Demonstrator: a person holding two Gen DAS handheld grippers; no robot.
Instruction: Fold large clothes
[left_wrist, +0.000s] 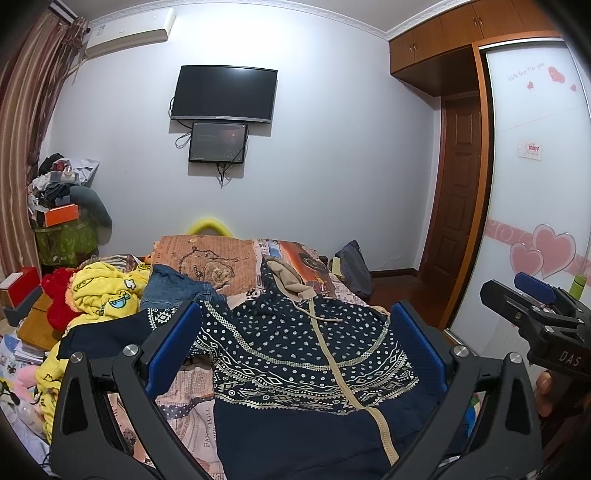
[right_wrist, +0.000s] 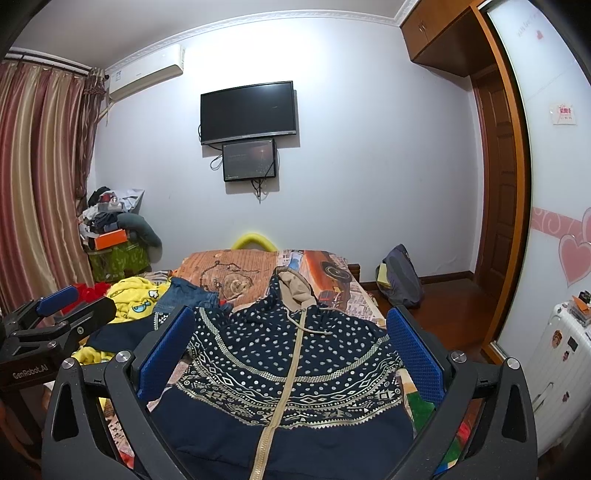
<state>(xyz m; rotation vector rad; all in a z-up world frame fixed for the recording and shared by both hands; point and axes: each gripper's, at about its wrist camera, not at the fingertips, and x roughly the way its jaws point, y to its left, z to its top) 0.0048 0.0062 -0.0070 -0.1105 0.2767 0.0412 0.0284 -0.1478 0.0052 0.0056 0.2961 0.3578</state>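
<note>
A: What lies at nine o'clock in the left wrist view?

B: A fluffy yellow fleece garment printed with cartoon faces (left_wrist: 107, 291), heaped beside a red plush piece (left_wrist: 59, 299). A crumpled pair of blue denim jeans (left_wrist: 177, 288) touches it on the right.

A: And in the middle?

B: The navy zip-up hooded sweater with cream dots and diamond bands (left_wrist: 295, 354) lies flat, front up, on the bed with the newspaper-print cover (left_wrist: 192, 398). Its tan-lined hood (left_wrist: 288, 277) points toward twelve o'clock, and a beige zipper runs down the centre. One sleeve stretches out toward nine o'clock.

A: The tongs?

B: The left tongs (left_wrist: 295, 343) stand wide apart above the sweater, their ribbed blue pads (left_wrist: 173, 343) gripping nothing. The right tongs (right_wrist: 291, 343) are likewise spread, with dimpled blue pads (right_wrist: 413, 350), empty over the same garment.

A: At three o'clock?

B: A glossy white wardrobe door with pink hearts (left_wrist: 535, 184), in a wooden frame.
</note>
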